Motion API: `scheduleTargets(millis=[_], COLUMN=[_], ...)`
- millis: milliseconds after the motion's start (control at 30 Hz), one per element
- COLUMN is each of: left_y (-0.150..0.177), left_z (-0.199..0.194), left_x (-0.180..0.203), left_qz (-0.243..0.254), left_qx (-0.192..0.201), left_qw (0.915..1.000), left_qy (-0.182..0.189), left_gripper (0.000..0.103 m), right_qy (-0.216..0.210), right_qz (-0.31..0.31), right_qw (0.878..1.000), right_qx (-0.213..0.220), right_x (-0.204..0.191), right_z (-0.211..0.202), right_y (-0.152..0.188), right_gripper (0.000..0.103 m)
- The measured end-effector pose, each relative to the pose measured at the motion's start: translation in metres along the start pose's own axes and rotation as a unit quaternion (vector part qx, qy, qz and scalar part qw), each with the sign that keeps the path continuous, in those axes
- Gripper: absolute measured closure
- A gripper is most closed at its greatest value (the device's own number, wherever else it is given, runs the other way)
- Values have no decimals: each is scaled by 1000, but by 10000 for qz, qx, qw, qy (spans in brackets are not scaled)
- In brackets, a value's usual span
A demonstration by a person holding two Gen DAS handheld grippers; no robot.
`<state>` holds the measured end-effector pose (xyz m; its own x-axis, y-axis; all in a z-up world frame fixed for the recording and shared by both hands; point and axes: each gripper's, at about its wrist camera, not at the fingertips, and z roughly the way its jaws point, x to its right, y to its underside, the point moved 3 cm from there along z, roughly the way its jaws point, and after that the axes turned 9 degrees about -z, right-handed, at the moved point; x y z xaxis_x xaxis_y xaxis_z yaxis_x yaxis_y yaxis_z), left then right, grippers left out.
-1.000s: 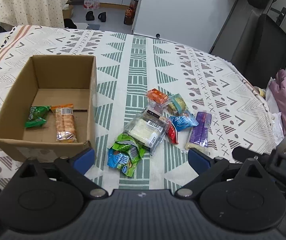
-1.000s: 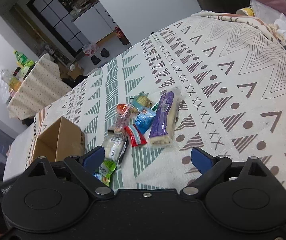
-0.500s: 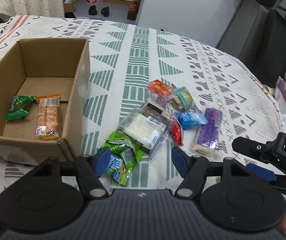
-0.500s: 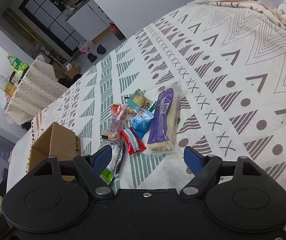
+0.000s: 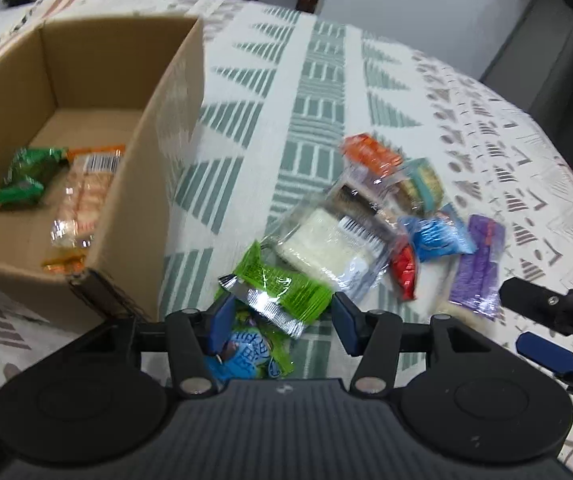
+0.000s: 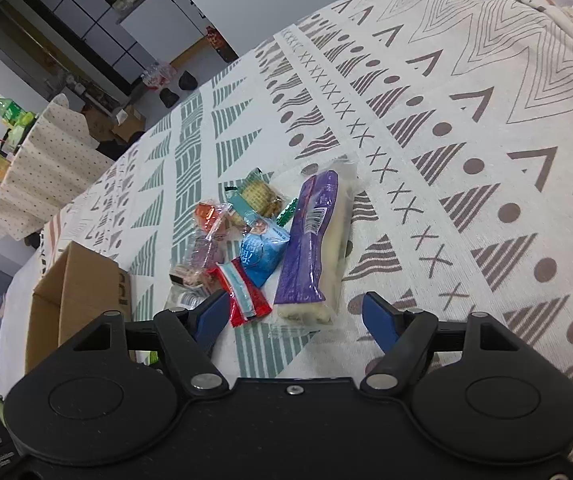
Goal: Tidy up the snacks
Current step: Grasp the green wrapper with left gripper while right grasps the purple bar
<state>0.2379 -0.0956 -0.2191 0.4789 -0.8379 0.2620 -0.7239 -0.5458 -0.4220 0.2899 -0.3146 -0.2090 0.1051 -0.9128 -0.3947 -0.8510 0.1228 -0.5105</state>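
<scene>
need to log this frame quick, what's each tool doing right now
Left tool: open, fingers either side of the light green snack packet, not clamped.
Right tool: open, holding nothing, near end of the purple snack pack between its fingers.

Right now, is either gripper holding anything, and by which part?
Nothing held. The left gripper is open around the lime-green snack packet, pads not visibly touching it. The right gripper is open before the purple packet.

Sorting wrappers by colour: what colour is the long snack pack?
Purple, clearest in the right wrist view.
</scene>
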Motion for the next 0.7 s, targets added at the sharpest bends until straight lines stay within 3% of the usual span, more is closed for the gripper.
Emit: scheduleTargets(millis=[467,600,700], left_y=[-7,-7,-7], left_z=[14,15,12], left_x=[4,3,2], left_qz=[14,-22,-83], left_qx=[40,126,217], left_qw=[9998,9997,9996], left_qy=[-185,-185,-166], left_gripper=[47,50,58], right_qy=[335,386,325], right_qz=[-212,-149,-151], right_qw=[9992,9985,9986], right_qx=[-85,-354,-381], right_x=[-1,3,4], right_z=[34,45,45], right_y=[-19,-15,-12], right_gripper=[31,51,65])
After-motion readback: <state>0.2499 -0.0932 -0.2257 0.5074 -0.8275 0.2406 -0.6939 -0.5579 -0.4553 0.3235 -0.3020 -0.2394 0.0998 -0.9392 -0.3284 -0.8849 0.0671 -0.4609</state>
